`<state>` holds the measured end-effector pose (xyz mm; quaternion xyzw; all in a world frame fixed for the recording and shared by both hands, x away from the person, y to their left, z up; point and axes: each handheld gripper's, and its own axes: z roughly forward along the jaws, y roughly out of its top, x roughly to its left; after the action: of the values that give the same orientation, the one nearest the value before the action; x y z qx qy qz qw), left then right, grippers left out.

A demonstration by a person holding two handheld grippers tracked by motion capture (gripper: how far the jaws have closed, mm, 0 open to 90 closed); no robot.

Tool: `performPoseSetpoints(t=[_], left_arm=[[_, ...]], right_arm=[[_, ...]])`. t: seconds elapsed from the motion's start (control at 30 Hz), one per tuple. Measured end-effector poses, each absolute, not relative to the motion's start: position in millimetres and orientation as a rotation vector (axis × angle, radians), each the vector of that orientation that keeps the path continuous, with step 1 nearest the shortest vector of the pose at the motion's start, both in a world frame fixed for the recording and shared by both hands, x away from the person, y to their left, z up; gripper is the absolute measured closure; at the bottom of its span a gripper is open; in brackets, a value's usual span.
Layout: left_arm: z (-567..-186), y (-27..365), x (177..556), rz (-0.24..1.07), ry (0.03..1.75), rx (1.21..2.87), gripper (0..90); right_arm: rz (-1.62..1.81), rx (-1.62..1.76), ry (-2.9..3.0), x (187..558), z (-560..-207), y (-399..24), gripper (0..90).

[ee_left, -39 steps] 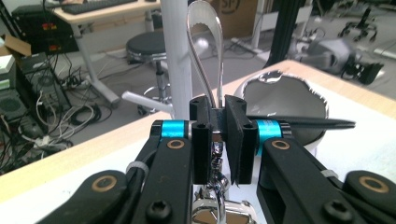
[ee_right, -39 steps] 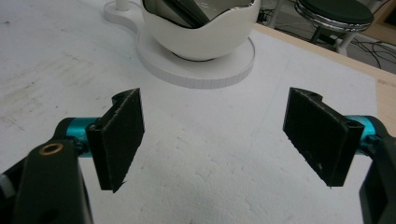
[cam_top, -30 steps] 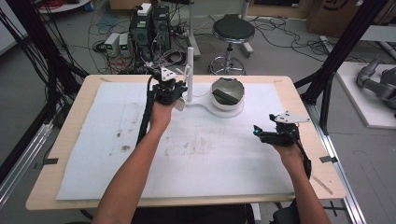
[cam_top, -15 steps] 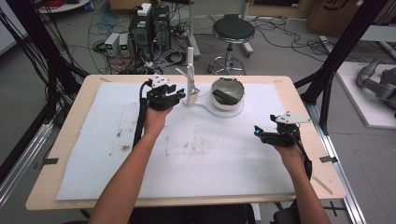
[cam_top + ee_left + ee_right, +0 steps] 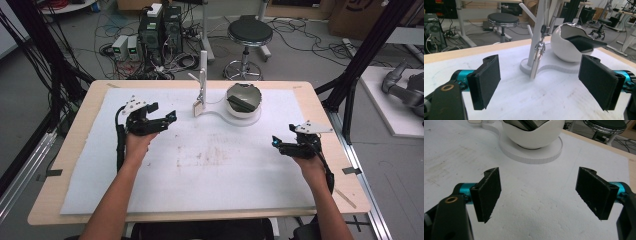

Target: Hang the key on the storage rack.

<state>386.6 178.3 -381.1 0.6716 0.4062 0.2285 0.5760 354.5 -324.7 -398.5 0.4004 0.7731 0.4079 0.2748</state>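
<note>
A white stand point(image 5: 202, 75) with a post and side pegs rises at the back middle of the table. A small metal tag point(image 5: 198, 106) hangs from it on a ring. On the same white base point(image 5: 225, 120) sits a white bowl point(image 5: 235, 109) with a dark flat object point(image 5: 243, 102) in it. My left gripper point(image 5: 166, 116) is left of the stand, open and holding nothing. In the left gripper view the tag point(image 5: 536, 62) hangs ahead between the jaws, with the bowl point(image 5: 564, 50) behind on the right. My right gripper point(image 5: 281, 137) is open at the table's right, its jaws toward the bowl point(image 5: 534, 137).
A white foam sheet point(image 5: 210, 170) covers most of the wooden table point(image 5: 85, 125). Beyond the far edge stand a stool point(image 5: 249, 32), computer boxes point(image 5: 160, 25) and loose floor cables. Black frame posts point(image 5: 360, 55) rise at both sides.
My left gripper has drawn back from the stand, moving left and toward the person. The right gripper has stayed in place.
</note>
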Motion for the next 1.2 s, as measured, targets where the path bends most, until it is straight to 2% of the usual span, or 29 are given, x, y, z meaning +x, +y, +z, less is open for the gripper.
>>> performPoseSetpoints(t=[0.33,1.2], left_arm=[[-394.2,196.2,371.2,0.547,0.970,1.570,17.8],[-398.5,200.5,366.1,0.546,1.003,1.559,17.7]], right_arm=[[1.089,1.062,2.098,353.6,-398.6,-319.9,20.8],[1.085,1.082,2.102,350.2,-398.9,-317.5,20.9]])
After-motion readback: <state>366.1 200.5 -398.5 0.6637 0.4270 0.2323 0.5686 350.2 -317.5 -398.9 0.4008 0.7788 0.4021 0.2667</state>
